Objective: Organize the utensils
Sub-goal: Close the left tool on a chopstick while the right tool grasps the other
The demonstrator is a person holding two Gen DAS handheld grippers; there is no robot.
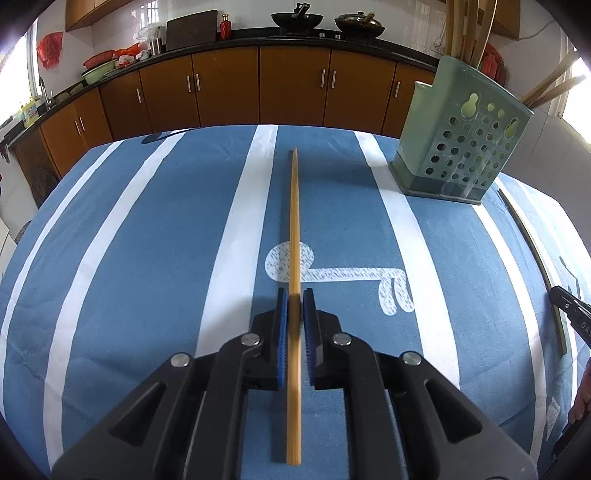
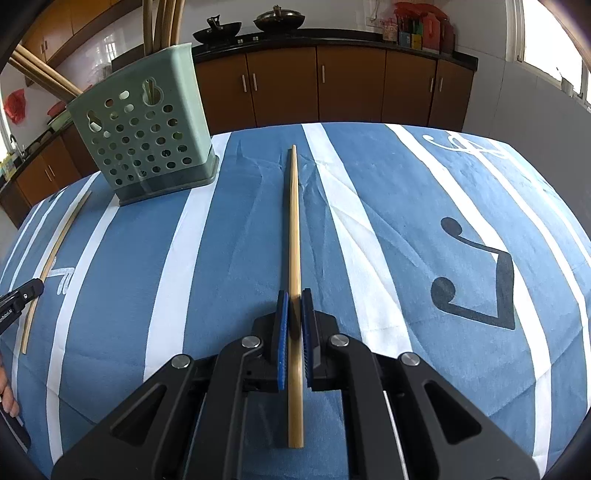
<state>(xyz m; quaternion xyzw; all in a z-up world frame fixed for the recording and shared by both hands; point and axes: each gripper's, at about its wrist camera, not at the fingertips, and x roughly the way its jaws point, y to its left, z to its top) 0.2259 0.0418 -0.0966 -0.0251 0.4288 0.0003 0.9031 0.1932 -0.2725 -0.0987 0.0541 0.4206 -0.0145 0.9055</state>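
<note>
Left claw [image 1: 295, 295]: nearest the lens, its blue pads are clamped narrow on a bamboo chopstick [image 1: 294, 221]. The stick runs straight ahead between the pads, its thick end toward the camera and its thin tip reaching out over the table [image 1: 147, 258], left of the green holder [image 1: 461, 147]. The stick looks slightly blurred at the pads.

Right claw [image 2: 294, 295]: likewise closed narrow on a second chopstick [image 2: 293, 221], gripped in the same way. This stick points ahead over the table to the right of the green holder [image 2: 147, 136].

Green holder: perforated, standing upright on a dark base on the blue-and-white striped cloth [image 2: 369, 221] that covers the table. Several chopsticks stand inside it, leaning out above its rim.

Each view catches the other claw at the frame edge, with its chopstick seen as a curved line, on the near side of the holder.

Beyond the holder: brown cabinets [image 1: 258, 85] under a dark counter, with two black woks [image 1: 297, 18] on top.
</note>
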